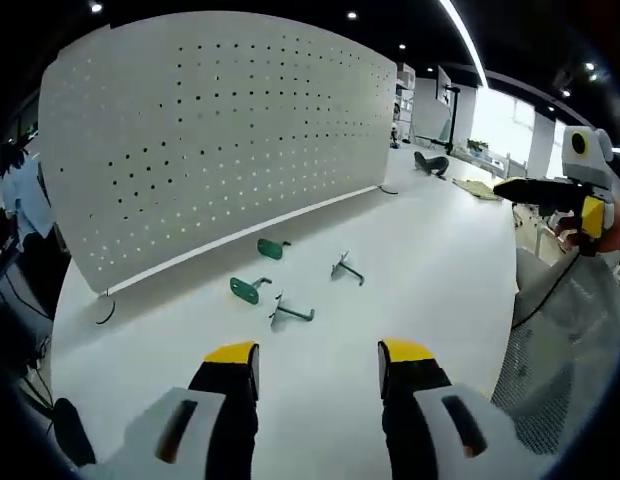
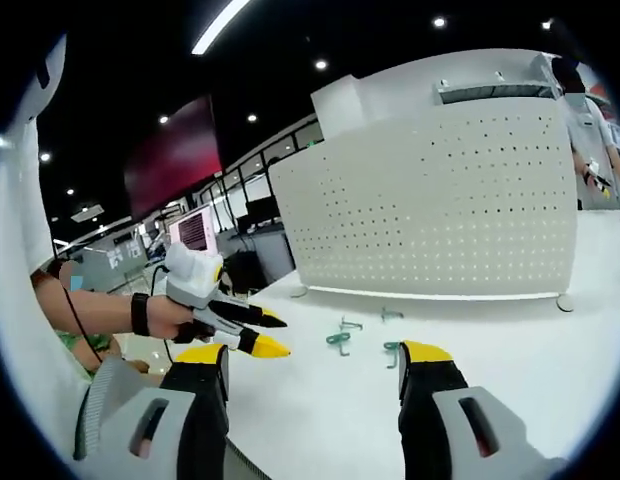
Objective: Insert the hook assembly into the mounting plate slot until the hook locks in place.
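White counter (image 1: 430,270), ceiling lights above; no legible writing. White pegboard (image 1: 220,130) stands at its back. Before it: two green mounting plates (image 1: 273,248), two grey hooks (image 1: 347,269). My left gripper (image 1: 318,372) and right gripper (image 2: 315,375): jaws wide apart, holding nothing.

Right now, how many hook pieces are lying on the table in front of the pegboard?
4. Two green-based pieces: one nearest the pegboard, one closer in at left. Two grey metal hooks: one at right, one nearest the left gripper. None looks hidden.
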